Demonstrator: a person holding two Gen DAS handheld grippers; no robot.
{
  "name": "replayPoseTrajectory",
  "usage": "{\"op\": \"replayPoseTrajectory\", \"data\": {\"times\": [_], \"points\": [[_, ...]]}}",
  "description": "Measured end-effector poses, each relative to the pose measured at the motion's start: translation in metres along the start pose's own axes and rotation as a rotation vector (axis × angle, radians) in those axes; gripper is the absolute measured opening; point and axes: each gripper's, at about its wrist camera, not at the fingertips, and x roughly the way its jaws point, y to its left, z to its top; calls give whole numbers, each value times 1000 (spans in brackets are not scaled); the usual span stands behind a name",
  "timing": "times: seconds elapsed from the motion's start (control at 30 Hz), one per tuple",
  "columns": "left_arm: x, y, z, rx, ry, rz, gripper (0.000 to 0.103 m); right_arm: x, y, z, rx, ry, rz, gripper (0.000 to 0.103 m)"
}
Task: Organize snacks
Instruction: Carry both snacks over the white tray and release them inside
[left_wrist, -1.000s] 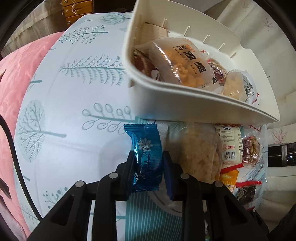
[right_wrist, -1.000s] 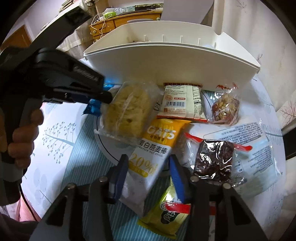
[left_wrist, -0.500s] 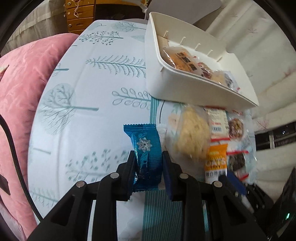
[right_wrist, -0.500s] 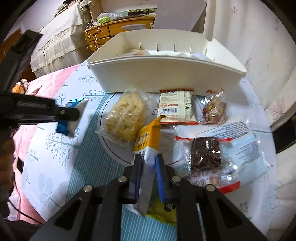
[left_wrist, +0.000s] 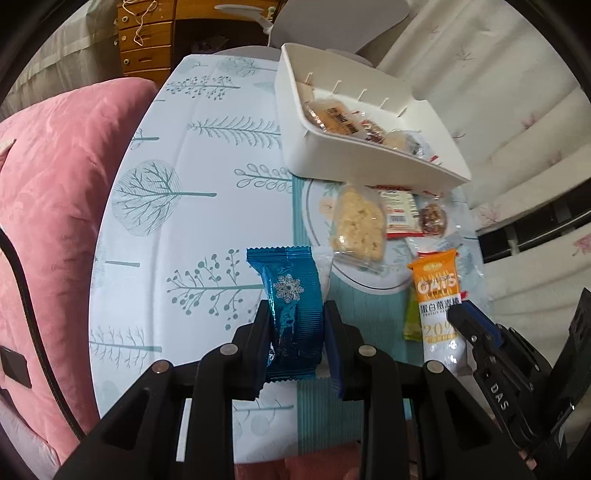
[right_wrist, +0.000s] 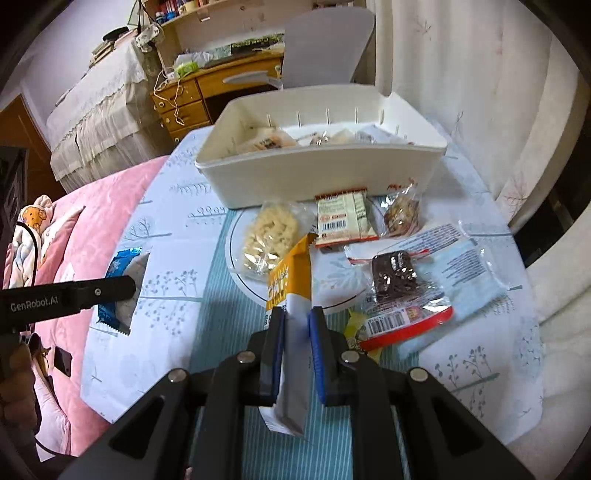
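This is a bedroom in a home: a bed with a pink quilt (right_wrist: 92, 236), a wooden desk (right_wrist: 207, 92) with drawers, shelves with books, and light curtains (right_wrist: 461, 74).

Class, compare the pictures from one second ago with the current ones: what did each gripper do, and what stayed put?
The right gripper, open around the orange oat bar a second ago, closed on it and lifted it on edge. The left gripper kept its grip on the blue snowflake packet and drew back from the white bin. The bin and the other snacks, such as the pale rice cracker, stayed where they were.
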Motion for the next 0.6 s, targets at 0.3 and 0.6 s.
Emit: {"op": "replayPoseTrajectory", "data": {"times": [0.3,0.6], "points": [[-43,-25,20,59,-16,-19,25,-28,-14,45,-51,-49,20,14],[-44,-71,64,79,11,20,25,-46,-51,115,-126,-150,24,14]]}}
